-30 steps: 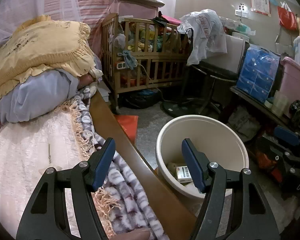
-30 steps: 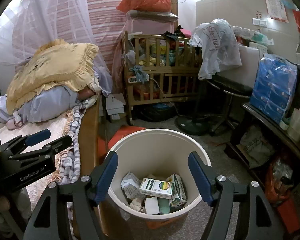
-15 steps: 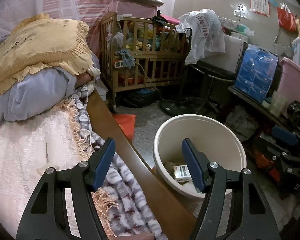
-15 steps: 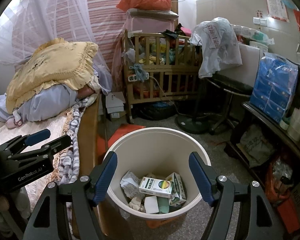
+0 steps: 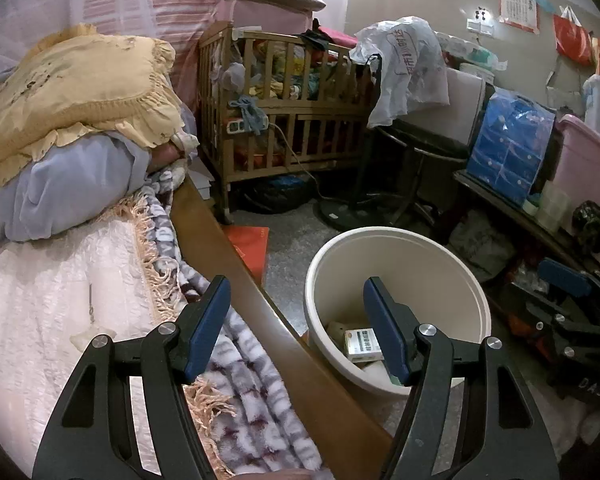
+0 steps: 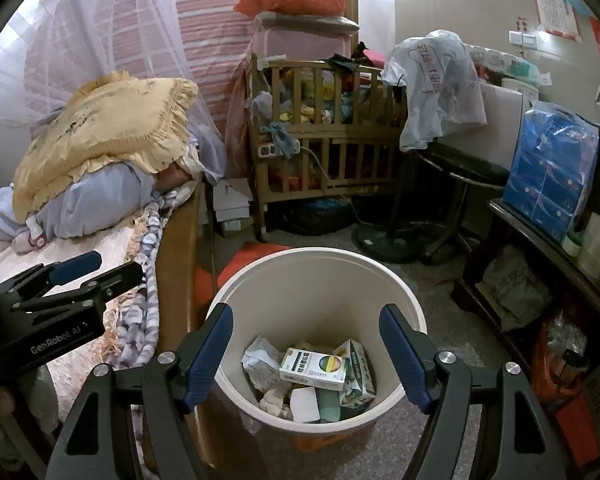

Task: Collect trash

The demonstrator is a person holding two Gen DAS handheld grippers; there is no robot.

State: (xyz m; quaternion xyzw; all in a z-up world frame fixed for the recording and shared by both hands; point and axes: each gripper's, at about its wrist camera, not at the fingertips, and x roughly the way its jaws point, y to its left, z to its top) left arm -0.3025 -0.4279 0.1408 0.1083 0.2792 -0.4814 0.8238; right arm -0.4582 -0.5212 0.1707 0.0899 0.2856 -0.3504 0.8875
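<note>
Inside the cream plastic bin [image 6: 320, 292], on the floor just right of the bed's wooden side rail [image 5: 236, 276]: a green-and-white medicine carton [image 6: 315, 365] lying flat on top, a taller printed carton [image 6: 354, 364] tilted beside it, crumpled paper [image 6: 260, 360] to the left, a white wad [image 6: 304, 398] nearer. All likely light and easily crushed; cartons stiff enough only across their narrow faces, so best pinched there, gently. Paper soft, yielding, to be taken by a raised fold. Possibly more scraps underneath, but too shadowed to tell.

Right gripper [image 6: 306, 354] poised above the near rim of the bin, blue pads spread wide, nothing between them, touching nothing. Reads as released over the bin's contents.

Left gripper [image 5: 296, 326] over the bed edge, straddling the rail, one pad above the purple-and-white fleece blanket [image 5: 256, 392], the other above the bin's left wall. Jaws likewise parted and empty.

Farther out: fringed cream bedspread [image 5: 60, 280], yellow ruffled pillow [image 5: 80, 88] on the far left, wooden crib [image 5: 288, 120] at the far wall, blue packaged bundle [image 5: 512, 148] on the right-hand shelf.
</note>
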